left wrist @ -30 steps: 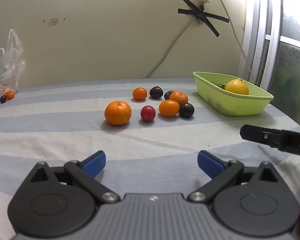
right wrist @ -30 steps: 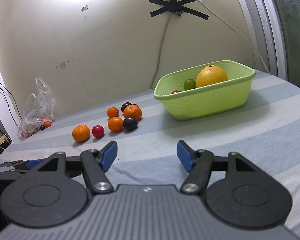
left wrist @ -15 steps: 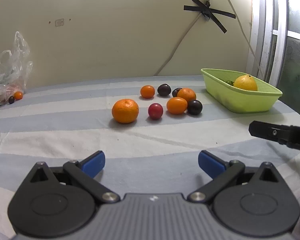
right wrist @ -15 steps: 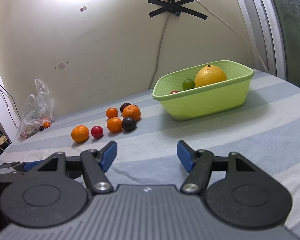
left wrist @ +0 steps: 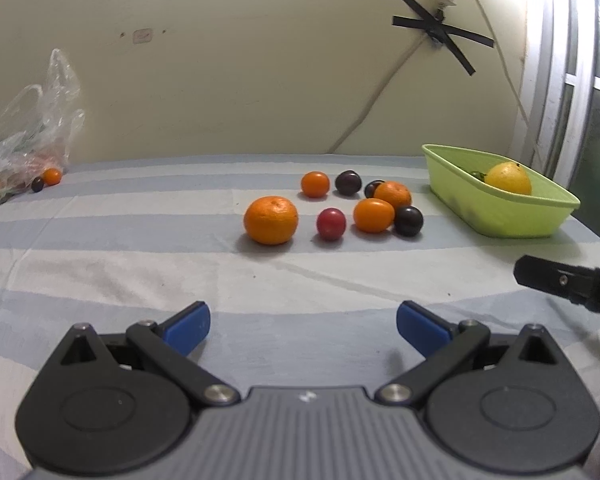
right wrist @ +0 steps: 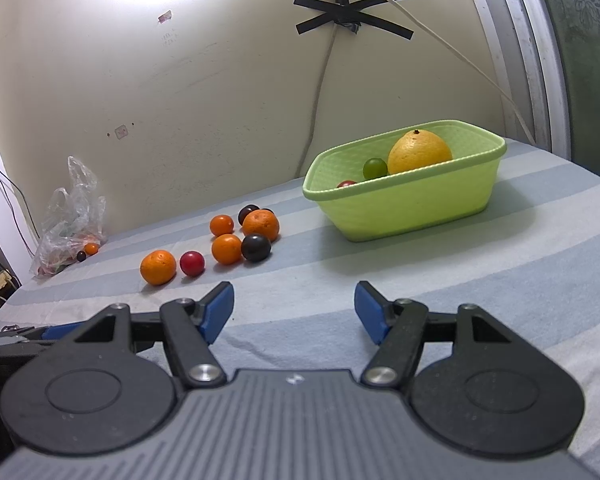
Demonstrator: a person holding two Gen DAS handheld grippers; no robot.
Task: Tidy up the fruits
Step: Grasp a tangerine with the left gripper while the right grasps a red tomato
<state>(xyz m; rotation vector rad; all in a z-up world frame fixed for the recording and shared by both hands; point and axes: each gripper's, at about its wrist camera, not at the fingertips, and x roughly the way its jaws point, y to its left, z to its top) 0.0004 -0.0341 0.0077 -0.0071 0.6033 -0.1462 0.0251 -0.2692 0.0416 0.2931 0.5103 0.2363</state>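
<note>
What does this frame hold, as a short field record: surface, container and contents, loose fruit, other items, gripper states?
surface: striped cloth over the table
container: green basket, on the right
in basket: large yellow citrus, green fruit, red fruit partly hidden
loose fruit: big orange, red plum, three smaller oranges and three dark plums clustered left of the basket
other: plastic bag at far left by the wall
left gripper: open, empty
right gripper: open, empty

Black hand-held gripper (left wrist: 303,322) linkages, blue fingertip pads (left wrist: 188,326), silver pivot screws, ribbed grey housing
</note>
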